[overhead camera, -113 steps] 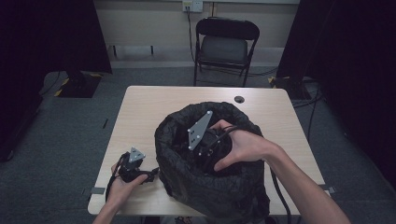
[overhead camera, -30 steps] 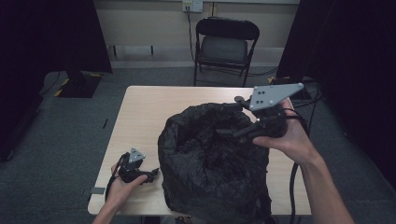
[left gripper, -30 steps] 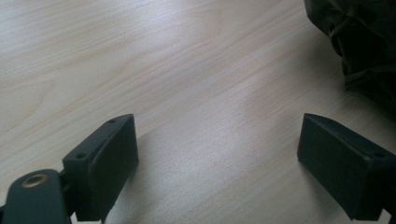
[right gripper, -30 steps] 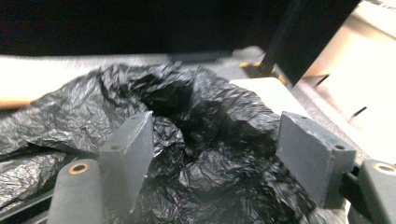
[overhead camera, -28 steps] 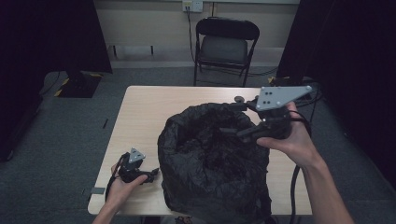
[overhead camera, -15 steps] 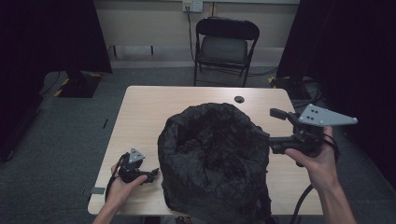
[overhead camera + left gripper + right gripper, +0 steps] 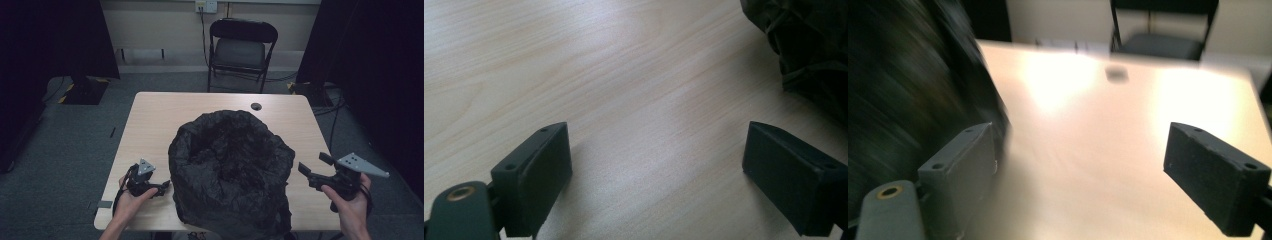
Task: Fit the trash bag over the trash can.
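A large black bag [image 7: 231,172] stands on the wooden table [image 7: 165,120], in the middle of its near half, with the mouth open and facing up; its crumpled sides spread wide, and the lower part hangs over the near edge of the table. To the left of the bag, the left gripper [image 7: 161,188] rests low on the table in the person's left hand [image 7: 131,199], very near the bag's side but not touching it. Its jaws are spread apart, with only bare wood between them. To the right of the bag, beyond the table's right edge, the right gripper [image 7: 313,168] is held in the right hand [image 7: 350,204] and points toward the bag. Its jaws have just been opening and now stand wide, with nothing between them. Behind the bag, a small dark round thing [image 7: 256,106] lies near the far edge of the table, and farther behind it a black folding chair [image 7: 241,46] stands at the wall.
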Action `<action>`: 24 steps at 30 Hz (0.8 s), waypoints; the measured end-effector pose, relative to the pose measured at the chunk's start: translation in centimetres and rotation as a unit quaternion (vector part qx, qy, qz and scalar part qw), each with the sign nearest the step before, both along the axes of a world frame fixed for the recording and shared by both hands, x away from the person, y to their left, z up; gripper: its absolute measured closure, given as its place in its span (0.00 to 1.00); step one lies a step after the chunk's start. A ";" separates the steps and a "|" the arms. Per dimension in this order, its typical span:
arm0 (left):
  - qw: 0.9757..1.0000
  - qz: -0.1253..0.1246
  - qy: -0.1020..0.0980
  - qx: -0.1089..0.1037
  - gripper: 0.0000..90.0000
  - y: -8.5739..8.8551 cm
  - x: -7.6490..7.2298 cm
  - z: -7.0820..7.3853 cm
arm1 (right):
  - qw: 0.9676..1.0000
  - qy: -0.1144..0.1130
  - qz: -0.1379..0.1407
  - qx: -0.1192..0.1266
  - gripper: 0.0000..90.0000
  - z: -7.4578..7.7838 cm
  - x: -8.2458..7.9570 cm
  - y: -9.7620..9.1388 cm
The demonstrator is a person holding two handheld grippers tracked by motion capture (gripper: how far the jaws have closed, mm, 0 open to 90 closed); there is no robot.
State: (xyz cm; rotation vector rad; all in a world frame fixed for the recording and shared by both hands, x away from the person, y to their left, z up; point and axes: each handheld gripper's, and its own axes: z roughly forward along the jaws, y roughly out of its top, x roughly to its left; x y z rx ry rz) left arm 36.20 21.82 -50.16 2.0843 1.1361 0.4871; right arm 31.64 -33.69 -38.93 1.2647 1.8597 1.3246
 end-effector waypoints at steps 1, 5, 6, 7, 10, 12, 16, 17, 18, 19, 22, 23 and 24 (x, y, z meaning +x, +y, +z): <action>1.000 0.000 0.000 0.000 0.13 0.0 0.0 0.0 | 1.000 0.014 -0.013 0.001 0.13 -1.3 0.2 -0.4; 1.000 0.000 0.000 0.000 0.13 0.0 0.0 0.0 | 0.994 0.076 -0.066 -0.033 0.14 -5.9 1.1 -1.3; 1.000 0.001 0.000 0.000 0.13 0.0 0.0 0.0 | 0.993 0.082 -0.069 -0.046 0.14 -6.2 1.2 -1.2; 1.000 0.001 0.000 0.000 0.13 0.0 0.0 0.0 | 0.991 0.087 -0.073 -0.065 0.14 -6.6 1.4 -1.1; 1.000 0.001 0.000 0.000 0.13 0.0 0.0 0.0 | 0.984 0.112 -0.098 -0.095 0.14 -7.9 1.9 -1.2; 1.000 0.001 0.000 0.000 0.13 0.0 0.0 0.0 | 0.980 0.123 -0.104 -0.119 0.15 -8.8 2.1 -1.2; 1.000 0.001 0.000 0.000 0.13 0.0 0.0 0.0 | 0.974 0.143 -0.115 -0.130 0.14 -9.8 2.4 -1.1; 1.000 0.001 0.000 0.000 0.12 0.0 0.0 0.0 | 0.974 0.147 -0.111 -0.130 0.14 -10.0 2.4 -1.0; 1.000 0.001 0.000 0.001 0.12 0.0 0.0 0.0 | 0.974 0.151 -0.110 -0.128 0.14 -10.3 2.5 -1.0; 1.000 0.002 0.000 0.001 0.12 0.0 0.0 0.0 | 0.973 0.159 -0.112 -0.128 0.13 -10.6 2.5 -0.9; 1.000 0.005 0.000 0.003 0.12 -0.1 0.0 0.0 | 0.975 0.156 -0.118 -0.107 0.12 -10.9 2.5 -1.1; 1.000 0.012 0.001 0.001 0.11 -0.1 0.1 -0.1 | 0.976 0.151 -0.119 -0.106 0.12 -11.0 2.5 -1.1; 1.000 0.011 0.003 0.004 0.09 -0.1 0.1 0.0 | 0.975 0.151 -0.119 -0.108 0.12 -11.0 2.5 -1.0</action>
